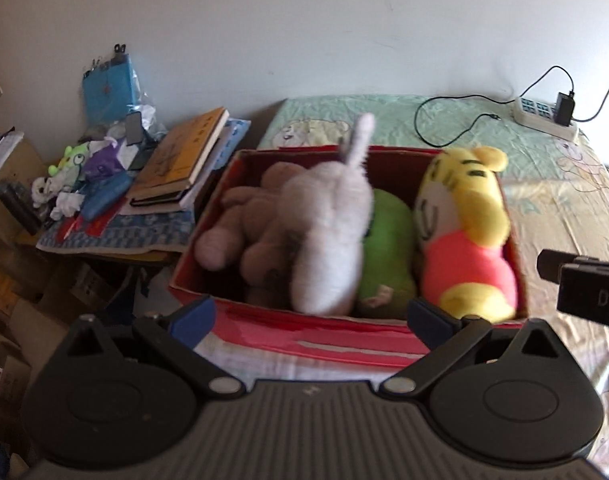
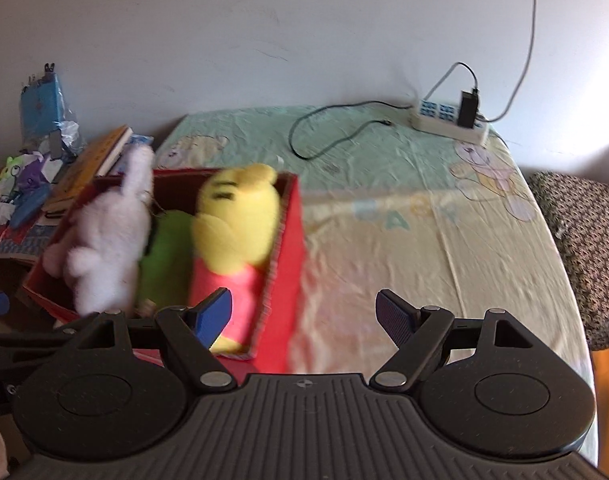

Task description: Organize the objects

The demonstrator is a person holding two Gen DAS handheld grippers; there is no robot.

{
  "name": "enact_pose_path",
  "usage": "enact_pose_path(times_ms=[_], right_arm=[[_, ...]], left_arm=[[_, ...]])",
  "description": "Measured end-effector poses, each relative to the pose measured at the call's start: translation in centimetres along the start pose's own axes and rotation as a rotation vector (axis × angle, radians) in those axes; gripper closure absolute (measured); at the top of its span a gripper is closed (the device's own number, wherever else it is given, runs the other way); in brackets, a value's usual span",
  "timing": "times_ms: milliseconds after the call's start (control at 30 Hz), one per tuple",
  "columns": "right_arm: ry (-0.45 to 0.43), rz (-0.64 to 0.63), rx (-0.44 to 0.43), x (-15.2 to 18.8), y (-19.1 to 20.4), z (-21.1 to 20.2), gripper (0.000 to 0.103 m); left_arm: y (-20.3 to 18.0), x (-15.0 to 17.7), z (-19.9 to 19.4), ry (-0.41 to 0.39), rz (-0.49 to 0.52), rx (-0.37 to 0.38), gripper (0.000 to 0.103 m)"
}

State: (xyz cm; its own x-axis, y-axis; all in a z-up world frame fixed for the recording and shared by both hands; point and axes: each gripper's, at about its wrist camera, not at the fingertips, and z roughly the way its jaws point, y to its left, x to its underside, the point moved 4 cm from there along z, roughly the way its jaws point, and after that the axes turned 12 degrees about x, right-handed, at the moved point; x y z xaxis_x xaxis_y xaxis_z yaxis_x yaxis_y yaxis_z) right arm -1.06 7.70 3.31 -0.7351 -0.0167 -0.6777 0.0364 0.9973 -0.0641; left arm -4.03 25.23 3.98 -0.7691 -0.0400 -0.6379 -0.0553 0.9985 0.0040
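1. My left gripper (image 1: 311, 320) and right gripper (image 2: 303, 316) both stand released, holding nothing, near the red box (image 1: 304, 332).
2. Box sits on the bed sheet (image 2: 424, 240), packed: yellow tiger plush (image 1: 464, 240), white plush (image 1: 328, 220), green plush (image 1: 388, 240), beige plush (image 1: 244, 216).
3. Judgement: plush is light, soft and squashy; I'd pinch a torso or limb.
4. Beyond: power strip (image 2: 448, 124).

Left gripper (image 1: 310, 320) and right gripper (image 2: 304, 316) both spread wide, holding nothing.
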Motion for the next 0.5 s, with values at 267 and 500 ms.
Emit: enact_pose_path(times_ms=[267, 500], right_arm=[[-0.013, 0.002, -0.003, -0.7, 2.7, -0.1, 0.022], [0.009, 0.020, 0.009, -0.4, 4.0, 0.4, 0.022]], left_arm=[[2.0, -0.7, 0.7, 0.004, 0.023, 0.004, 0.001], [2.7, -0.9, 1.7, 0.028, 0.056, 0.030, 0.001]])
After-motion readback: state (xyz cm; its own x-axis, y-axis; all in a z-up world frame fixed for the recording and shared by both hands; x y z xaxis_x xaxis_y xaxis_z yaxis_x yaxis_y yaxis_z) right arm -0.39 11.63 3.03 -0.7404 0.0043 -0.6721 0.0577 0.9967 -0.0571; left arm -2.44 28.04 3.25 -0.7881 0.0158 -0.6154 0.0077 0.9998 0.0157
